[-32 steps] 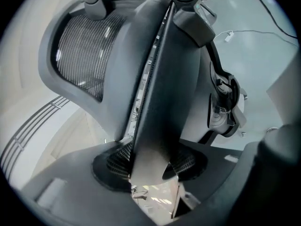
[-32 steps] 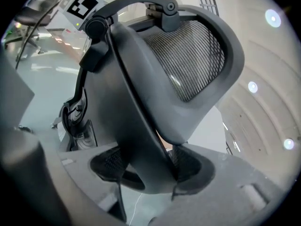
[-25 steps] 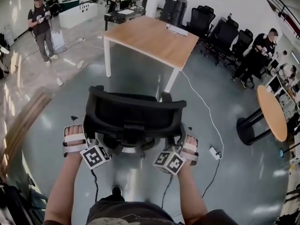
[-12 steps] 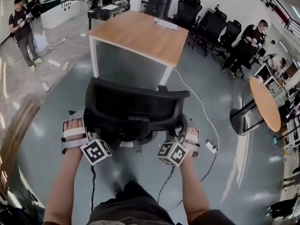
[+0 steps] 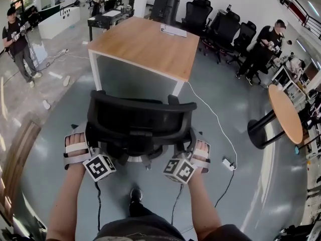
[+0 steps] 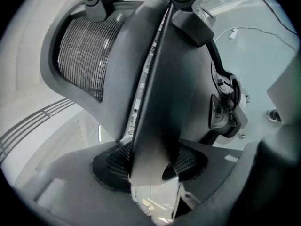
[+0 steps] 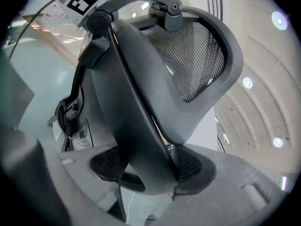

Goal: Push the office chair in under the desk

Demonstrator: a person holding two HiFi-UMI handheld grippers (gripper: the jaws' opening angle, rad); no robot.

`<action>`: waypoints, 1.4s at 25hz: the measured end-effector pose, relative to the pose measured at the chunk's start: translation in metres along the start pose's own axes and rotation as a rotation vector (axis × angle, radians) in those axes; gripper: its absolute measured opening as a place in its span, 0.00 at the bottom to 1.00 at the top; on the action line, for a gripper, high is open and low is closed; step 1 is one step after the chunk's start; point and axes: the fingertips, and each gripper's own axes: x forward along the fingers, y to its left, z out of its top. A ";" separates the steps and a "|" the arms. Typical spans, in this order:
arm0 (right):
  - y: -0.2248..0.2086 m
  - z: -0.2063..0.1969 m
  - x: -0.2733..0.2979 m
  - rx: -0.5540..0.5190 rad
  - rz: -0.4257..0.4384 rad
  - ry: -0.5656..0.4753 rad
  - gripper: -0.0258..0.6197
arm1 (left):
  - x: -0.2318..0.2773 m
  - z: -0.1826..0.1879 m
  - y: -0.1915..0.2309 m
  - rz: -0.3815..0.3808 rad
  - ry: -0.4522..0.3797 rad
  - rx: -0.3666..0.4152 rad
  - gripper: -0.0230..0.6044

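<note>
The black office chair (image 5: 140, 118) stands on the grey floor, its mesh back toward me, a short way in front of the wooden desk (image 5: 145, 44) with white legs. My left gripper (image 5: 93, 147) is shut on the left edge of the chair's back frame, and my right gripper (image 5: 188, 147) is shut on the right edge. In the left gripper view the dark frame bar (image 6: 160, 93) runs down between the pads of the gripper (image 6: 150, 166). The right gripper view shows the same: the curved frame (image 7: 136, 107) pressed between the pads of the gripper (image 7: 146, 171).
A white cable and a power strip (image 5: 228, 163) lie on the floor at the right. A round wooden table (image 5: 287, 115) stands further right. Several black chairs (image 5: 220, 26) and a person (image 5: 266, 41) are behind the desk; another person (image 5: 17, 36) stands far left.
The chair and both grippers have moved forward toward the desk, which now sits nearer and larger in the head view. Both grips on the chair's back are unchanged.
</note>
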 end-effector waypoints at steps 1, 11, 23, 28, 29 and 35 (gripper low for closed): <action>0.001 0.000 0.001 -0.003 -0.005 -0.002 0.46 | 0.003 0.000 0.000 0.005 -0.002 -0.001 0.44; -0.011 0.013 0.070 -0.003 -0.028 0.001 0.46 | 0.076 0.016 0.017 0.025 -0.004 -0.003 0.44; -0.016 0.038 0.087 -0.001 -0.063 0.029 0.46 | 0.120 0.011 0.037 -0.001 -0.012 -0.009 0.44; -0.014 0.052 0.108 0.014 -0.080 0.073 0.46 | 0.155 0.008 0.046 -0.014 -0.016 -0.017 0.45; -0.013 0.056 0.110 0.016 -0.083 0.081 0.46 | 0.161 0.007 0.049 -0.020 -0.025 -0.015 0.45; -0.013 0.070 0.118 0.024 -0.105 0.130 0.46 | 0.186 0.004 0.062 -0.033 -0.071 0.005 0.45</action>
